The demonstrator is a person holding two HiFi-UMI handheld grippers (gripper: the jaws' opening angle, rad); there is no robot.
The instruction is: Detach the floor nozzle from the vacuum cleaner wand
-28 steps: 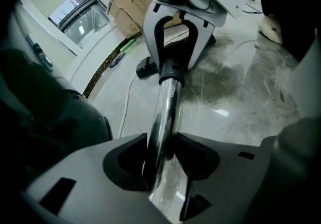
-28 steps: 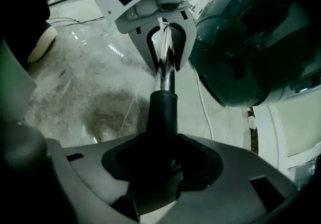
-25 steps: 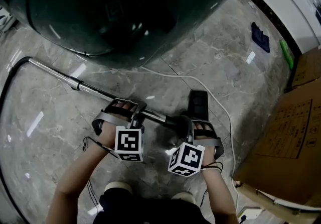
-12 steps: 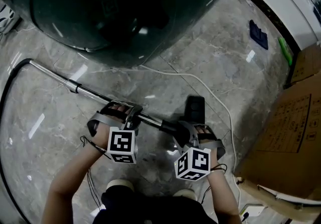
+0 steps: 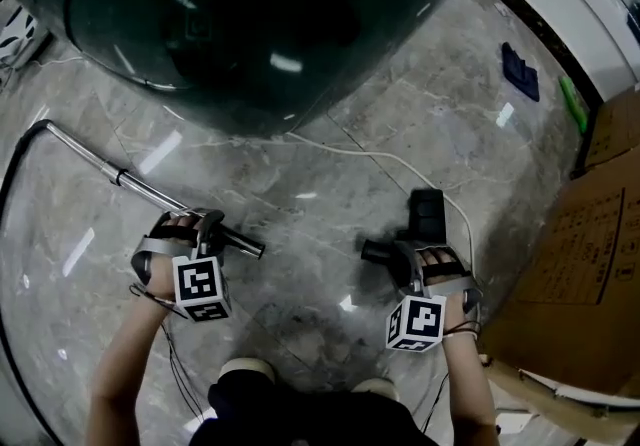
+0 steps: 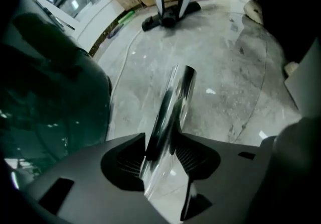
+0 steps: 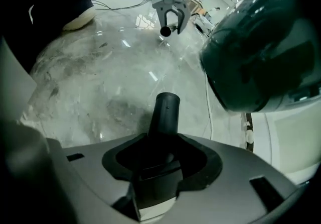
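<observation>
Wand (image 5: 120,177) and floor nozzle (image 5: 428,214) separated. Strip of bare marble floor (image 5: 310,264) between wand's open end and nozzle's black neck.

Left tongs (image 5: 214,230): about half open, pads pressed on either side of the chrome wand, close to its free end. Short stub of tube sticking out past the jaws. Grip plain in the left gripper view, tube straight down the middle of the jaws. In the head view, wand slanting up-left to a bend, then black hose (image 5: 10,204) curving down the left edge.

Right tongs (image 5: 403,259): fairly wide, closed round the nozzle's neck. Neck seated in the jaw recess and poking out ahead, open mouth towards the wand. Nozzle head just beyond the tongs, right of centre in the head view. Resting on the floor or lifted off it: not clear.

Both tongs angled steeply down, marker cube (image 5: 200,286) on each facing the head camera.

White cable (image 5: 400,166) across the floor from near the edge of the large dark glossy body (image 5: 250,24) at top, passing just beside the nozzle head. Cardboard boxes (image 5: 590,254) at right edge, well apart from the work. Toes of two shoes (image 5: 245,370) at bottom, between the arms.
</observation>
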